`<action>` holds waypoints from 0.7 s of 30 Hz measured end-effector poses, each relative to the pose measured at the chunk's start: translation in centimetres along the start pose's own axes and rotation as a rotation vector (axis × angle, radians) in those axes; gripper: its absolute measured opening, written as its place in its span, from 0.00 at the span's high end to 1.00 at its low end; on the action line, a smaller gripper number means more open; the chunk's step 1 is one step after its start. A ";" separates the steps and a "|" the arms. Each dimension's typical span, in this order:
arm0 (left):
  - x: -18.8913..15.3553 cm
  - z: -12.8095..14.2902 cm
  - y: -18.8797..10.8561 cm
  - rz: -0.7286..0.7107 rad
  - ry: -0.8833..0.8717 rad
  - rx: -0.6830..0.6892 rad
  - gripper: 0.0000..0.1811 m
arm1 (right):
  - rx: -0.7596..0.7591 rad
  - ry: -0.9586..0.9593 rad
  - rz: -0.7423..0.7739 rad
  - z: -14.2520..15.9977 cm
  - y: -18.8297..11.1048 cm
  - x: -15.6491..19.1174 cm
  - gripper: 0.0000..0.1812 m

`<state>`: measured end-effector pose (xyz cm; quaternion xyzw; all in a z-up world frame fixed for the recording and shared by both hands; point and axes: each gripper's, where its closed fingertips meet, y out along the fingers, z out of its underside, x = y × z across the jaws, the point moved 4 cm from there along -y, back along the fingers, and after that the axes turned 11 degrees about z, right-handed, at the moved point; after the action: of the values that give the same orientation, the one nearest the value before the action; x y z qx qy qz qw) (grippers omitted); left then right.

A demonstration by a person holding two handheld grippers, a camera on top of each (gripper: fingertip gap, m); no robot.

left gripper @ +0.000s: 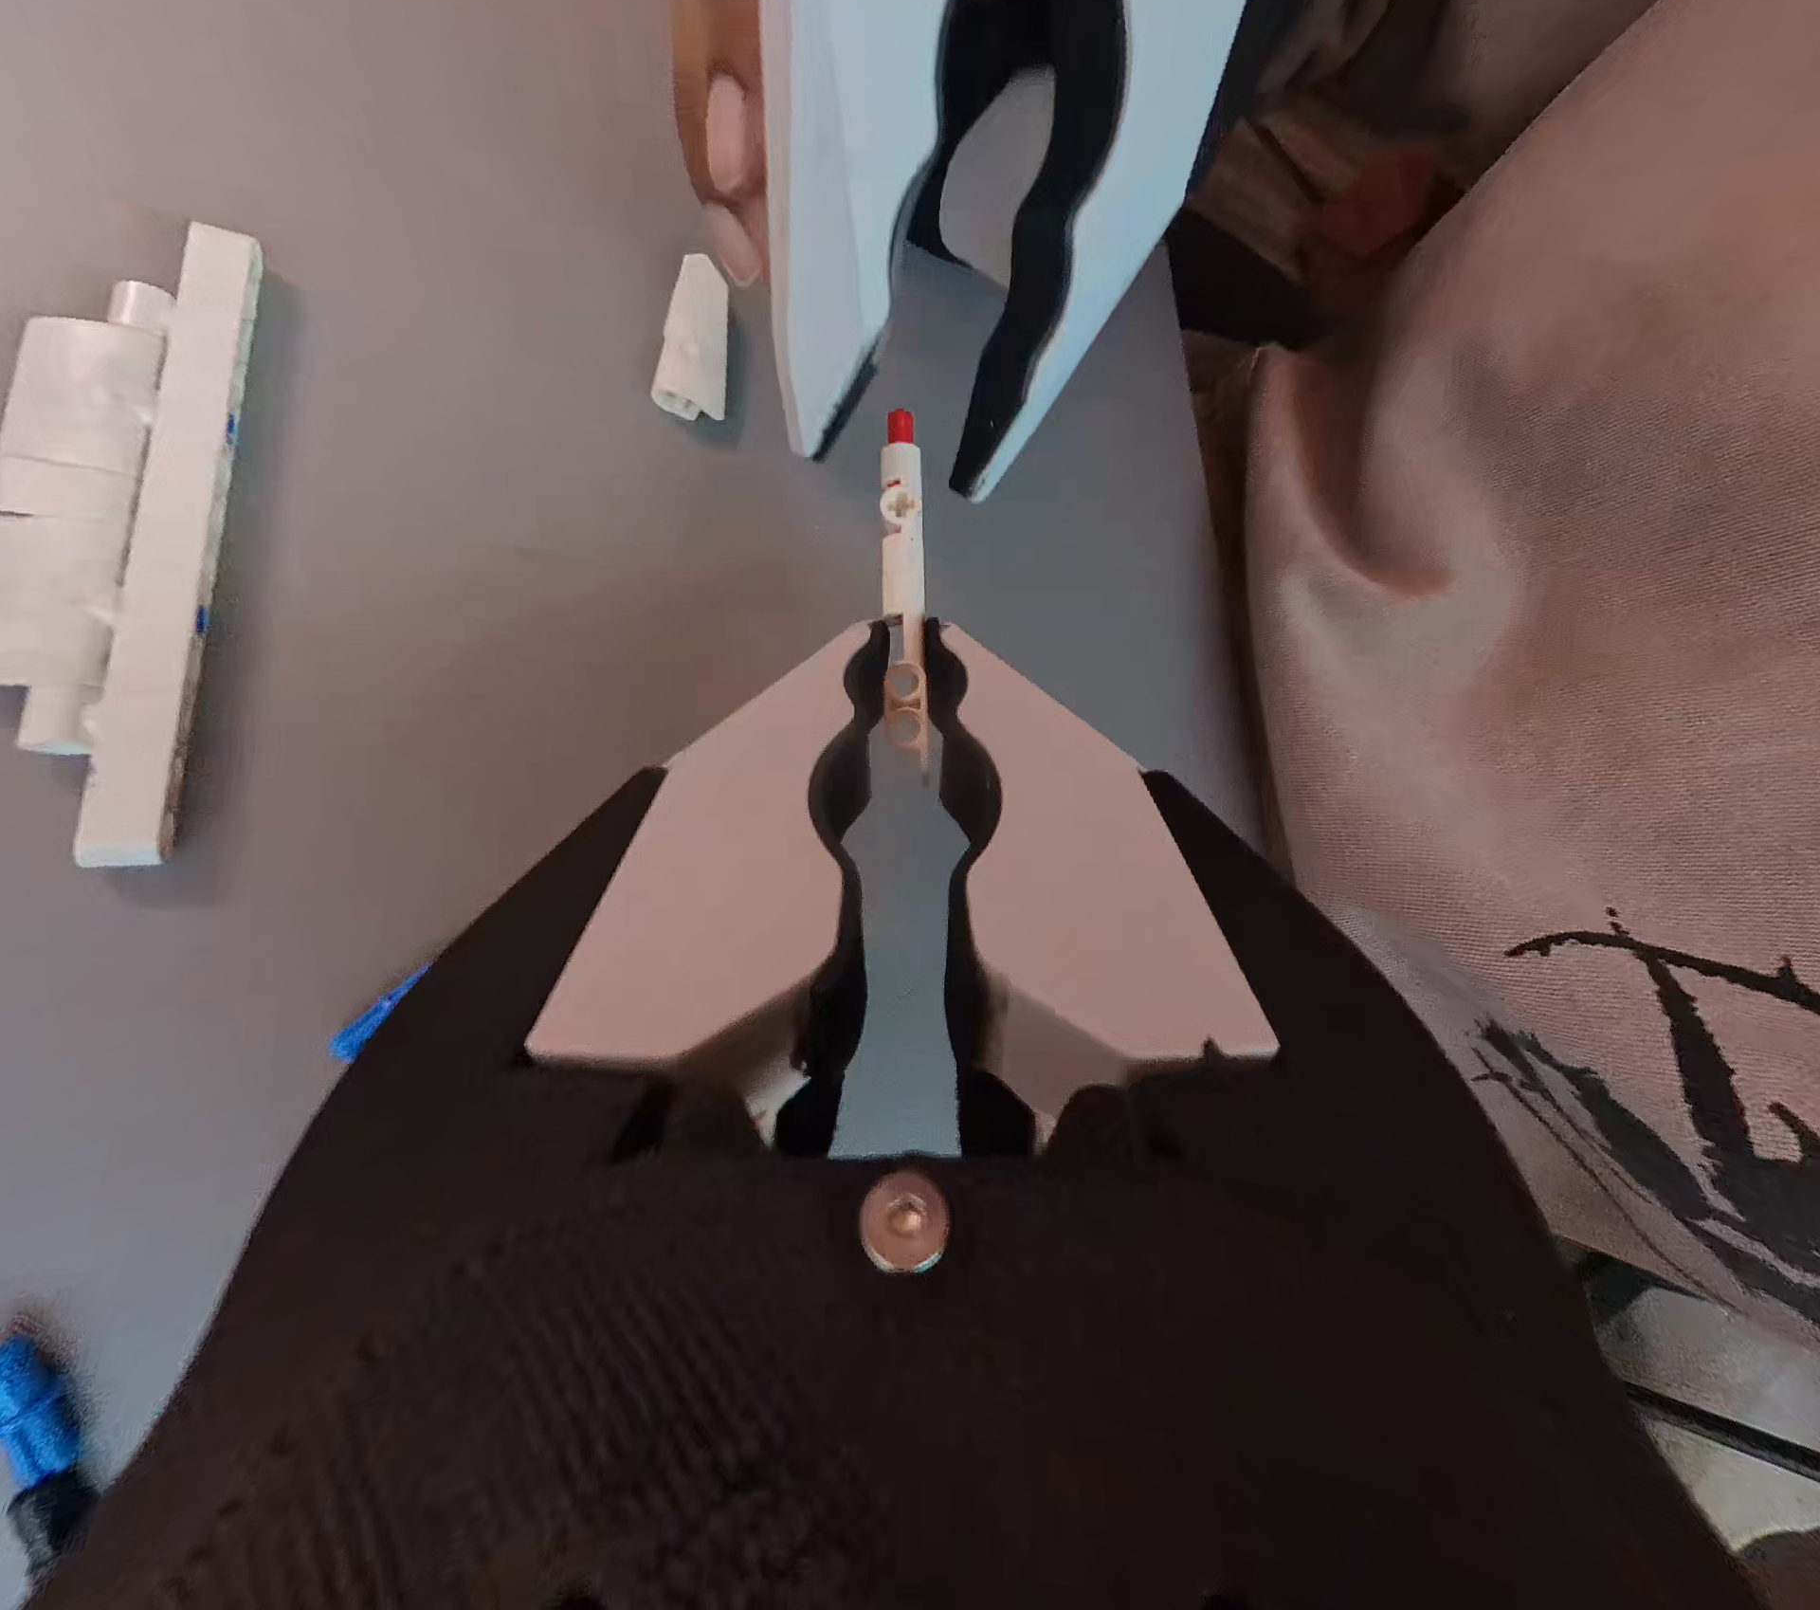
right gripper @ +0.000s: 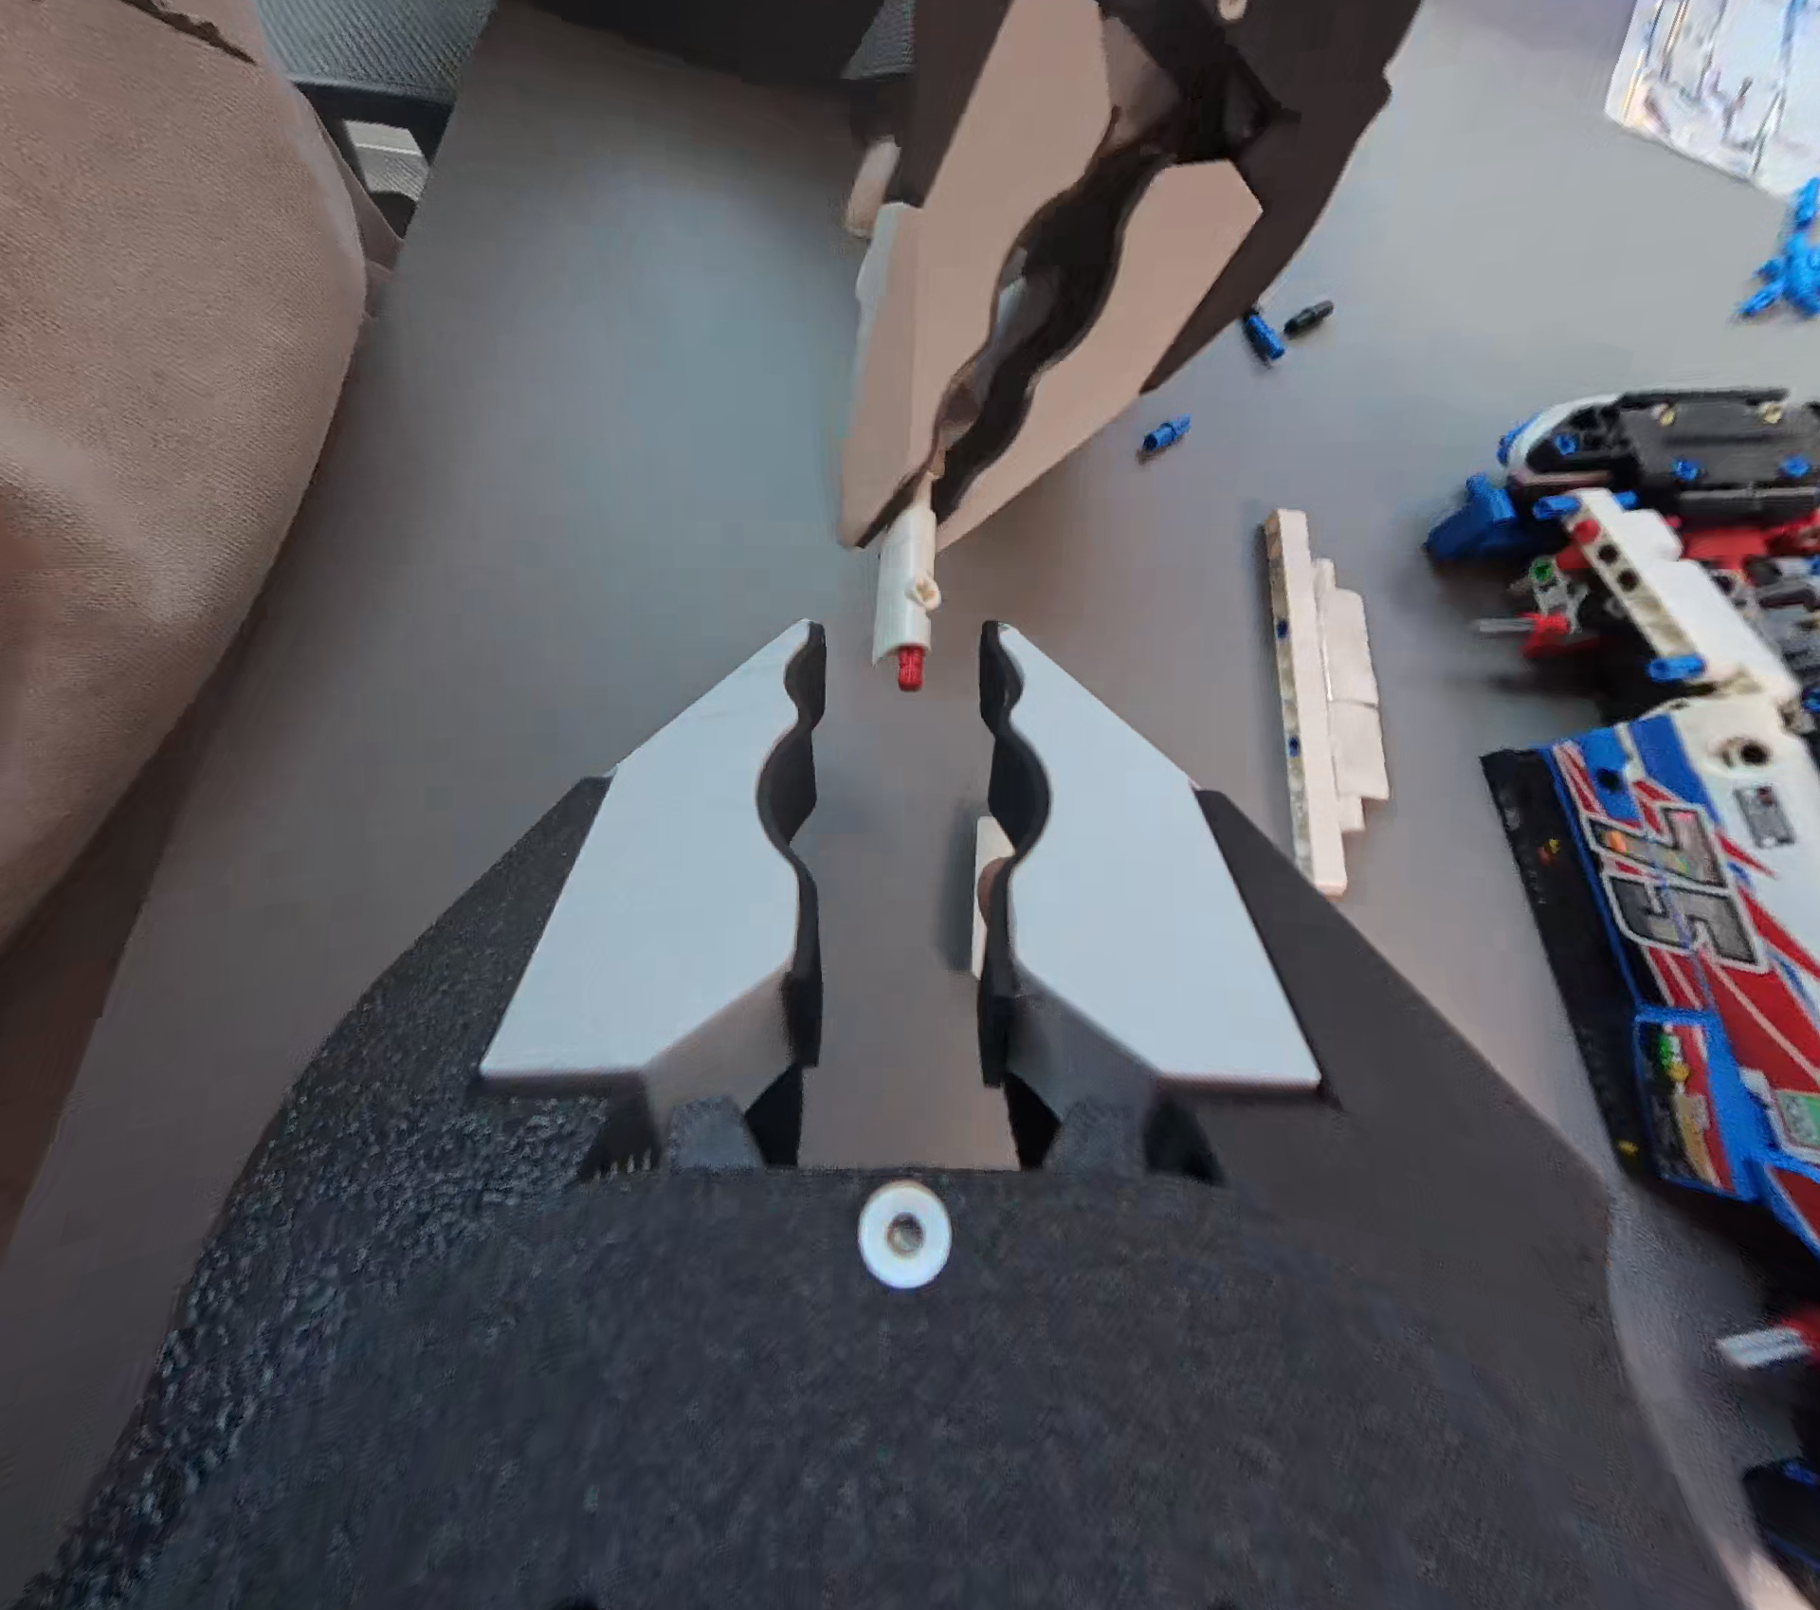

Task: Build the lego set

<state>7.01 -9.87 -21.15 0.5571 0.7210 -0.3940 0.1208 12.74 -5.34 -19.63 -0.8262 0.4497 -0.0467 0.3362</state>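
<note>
Left gripper clamped narrow on the tan holed end of a small lego sub-assembly, with the white connector and its red pin tip thrust out past the fingertips. Held that way, most likely, to leave the far end free and presented straight at the other tool. Seen from the right wrist view as a dark-bodied tool reaching in from the far side, the same white piece angled down and toward the camera.

Right gripper spread wide, nothing between its pale fingers; red pin just inside the gap at the tips, touching neither side. Apparently lined up to close on the pin end, either to seat it or to take the piece over; which of the two cannot be told.

Farther out on the grey table: a long white beam assembly lying flat to the right, and beyond it the partly built blue, red and white car with a stickered panel. Loose blue pins far right, near a crumpled clear bag. In the left wrist view, a small white cone-shaped piece beside the right tool, well apart from the held piece.
</note>
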 end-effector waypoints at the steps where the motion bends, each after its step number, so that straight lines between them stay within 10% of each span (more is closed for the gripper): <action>1: -0.1 -0.1 0.1 0.025 -0.015 -0.019 0.97 | -0.002 -0.051 0.033 -0.1 0.2 0.2 0.85; 5: 0.2 -0.1 0.2 0.029 -0.036 -0.032 0.96 | 0.037 -0.106 0.064 0.1 0.7 0.3 0.94; 16: 1.4 -0.4 0.7 -0.478 0.500 0.208 0.92 | 0.084 0.532 -0.169 0.9 1.4 -1.7 0.98; 21: 1.0 -0.5 0.6 -0.426 0.431 0.160 0.97 | 0.033 0.417 -0.147 0.8 0.9 -1.3 0.96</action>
<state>7.30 -8.75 -21.73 0.4718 0.7973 -0.3387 -0.1641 11.66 -4.22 -20.50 -0.8234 0.4475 -0.2483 0.2451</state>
